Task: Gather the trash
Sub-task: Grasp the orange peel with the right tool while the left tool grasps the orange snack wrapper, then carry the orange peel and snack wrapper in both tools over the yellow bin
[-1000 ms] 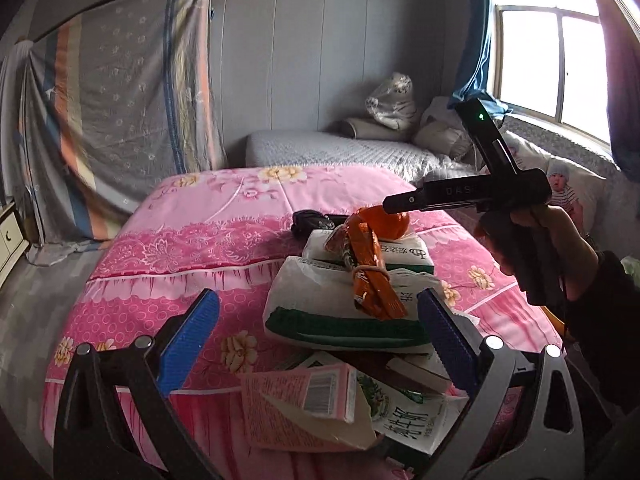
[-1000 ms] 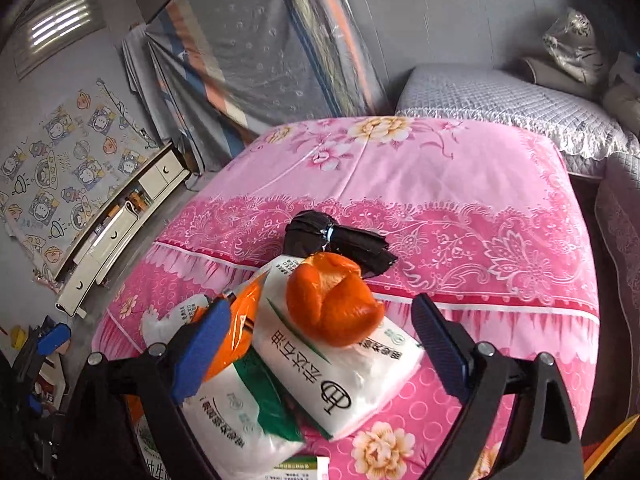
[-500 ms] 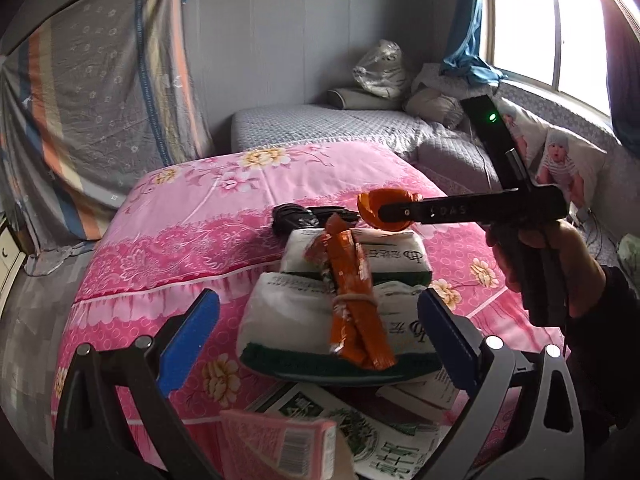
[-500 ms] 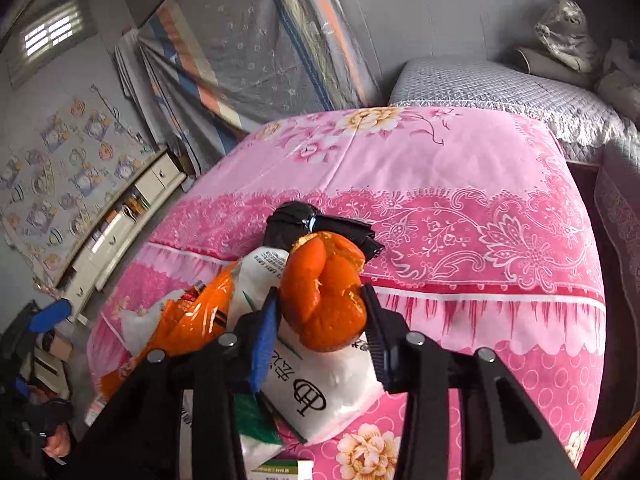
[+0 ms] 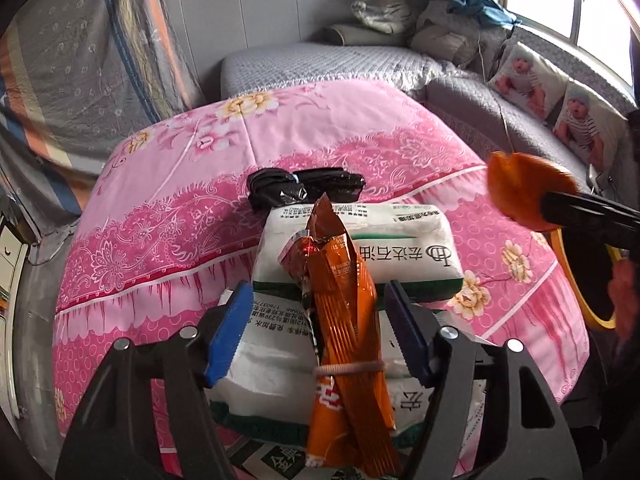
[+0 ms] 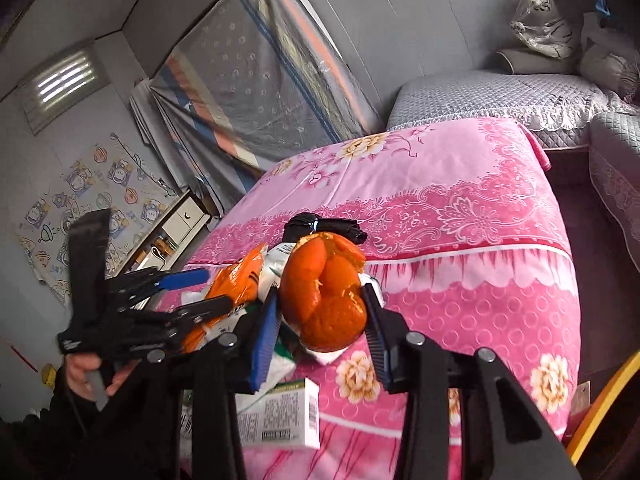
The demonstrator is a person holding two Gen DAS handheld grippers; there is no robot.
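Observation:
My right gripper (image 6: 322,314) is shut on an orange peel (image 6: 326,294) and holds it above the pink bedspread (image 6: 460,216); the peel also shows at the right of the left wrist view (image 5: 520,190). My left gripper (image 5: 318,324) has its blue pads on both sides of an orange snack wrapper (image 5: 340,320) tied with a rubber band; the jaws are narrowed but I cannot tell if they touch it. The wrapper lies on white tissue packs (image 5: 400,240). A black plastic bag (image 5: 296,190) lies behind them.
A small white and green carton (image 6: 280,416) lies at the bed's near edge. A grey sofa (image 5: 480,92) with baby-print cushions runs along the window. A yellow hoop rim (image 5: 576,280) stands at the bed's right side. A striped curtain (image 6: 256,80) hangs behind.
My right gripper closed on the orange peel and lifted it up and to the right. My left gripper moved forward over the tissue packs and narrowed around the orange wrapper.

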